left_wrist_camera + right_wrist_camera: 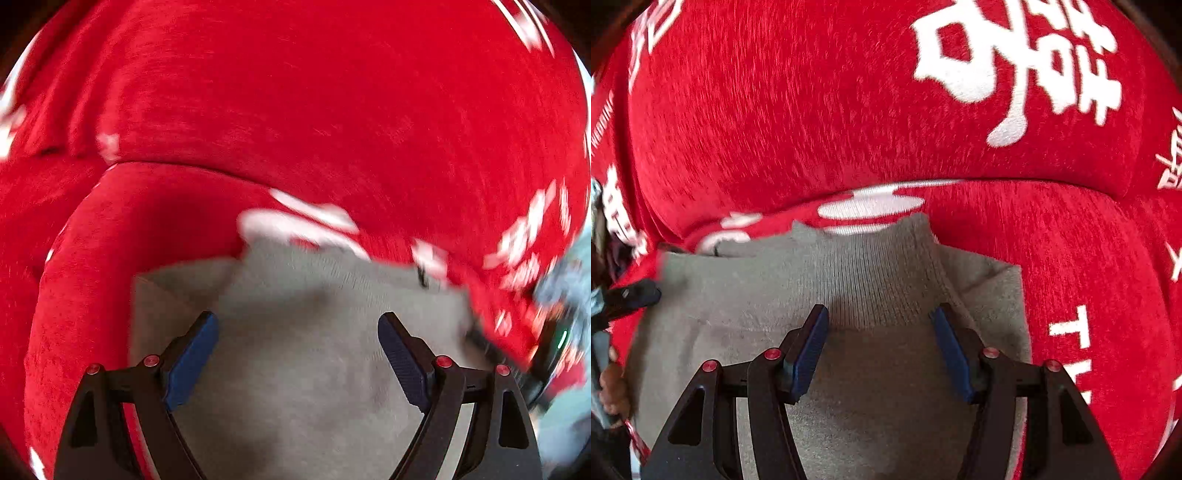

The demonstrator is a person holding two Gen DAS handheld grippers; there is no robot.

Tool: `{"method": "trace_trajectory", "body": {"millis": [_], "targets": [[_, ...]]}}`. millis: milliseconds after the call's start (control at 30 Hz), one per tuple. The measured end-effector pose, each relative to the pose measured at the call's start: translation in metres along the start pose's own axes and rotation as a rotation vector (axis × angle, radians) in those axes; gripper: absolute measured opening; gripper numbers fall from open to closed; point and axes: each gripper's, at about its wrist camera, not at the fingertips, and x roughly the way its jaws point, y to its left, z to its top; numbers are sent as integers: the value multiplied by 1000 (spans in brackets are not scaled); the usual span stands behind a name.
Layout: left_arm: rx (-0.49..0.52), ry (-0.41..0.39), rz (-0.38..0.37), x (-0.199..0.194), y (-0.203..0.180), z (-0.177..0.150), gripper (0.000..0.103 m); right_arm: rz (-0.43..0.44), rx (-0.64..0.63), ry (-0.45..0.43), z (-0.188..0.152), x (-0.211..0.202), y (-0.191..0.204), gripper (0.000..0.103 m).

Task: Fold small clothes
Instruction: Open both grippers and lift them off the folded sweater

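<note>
A small grey knit garment (849, 288) lies flat on a red cloth; its ribbed cuff (882, 266) points away from me. My right gripper (879, 325) is open just above the garment, its blue pads on either side of the ribbed part. In the left wrist view the same grey garment (303, 332) lies under my left gripper (297, 332), which is open and empty above it. The view is blurred. The left gripper's tip shows at the left edge of the right wrist view (631, 295), at the garment's left side.
The red plush cloth with white characters (812, 110) covers the whole surface and rises in folds behind the garment (295, 110). A hand (613, 387) holds the left gripper at the lower left of the right wrist view.
</note>
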Motion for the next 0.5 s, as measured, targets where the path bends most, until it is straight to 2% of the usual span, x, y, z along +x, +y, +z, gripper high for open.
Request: {"method": "trace_trajectory", "body": {"millis": [67, 100, 167, 267, 367, 500], "targets": [[-118, -46, -16, -10, 24, 8, 89, -8, -17, -18, -5, -1, 1, 63], [-159, -54, -56, -13, 32, 9, 89, -14, -24, -20, -5, -2, 1, 63], [-197, -65, -84, -23, 42, 8, 89, -21, -30, -15, -4, -2, 2, 63], [-152, -90, -56, -41, 35, -1, 89, -21, -21, -13, -3, -5, 0, 63], [-40, -98, -48, -50, 6, -14, 89, -50, -7, -43, -8, -22, 4, 64], [104, -63, 63, -36, -29, -33, 89, -72, -29, -47, -24, -34, 14, 64]]}}
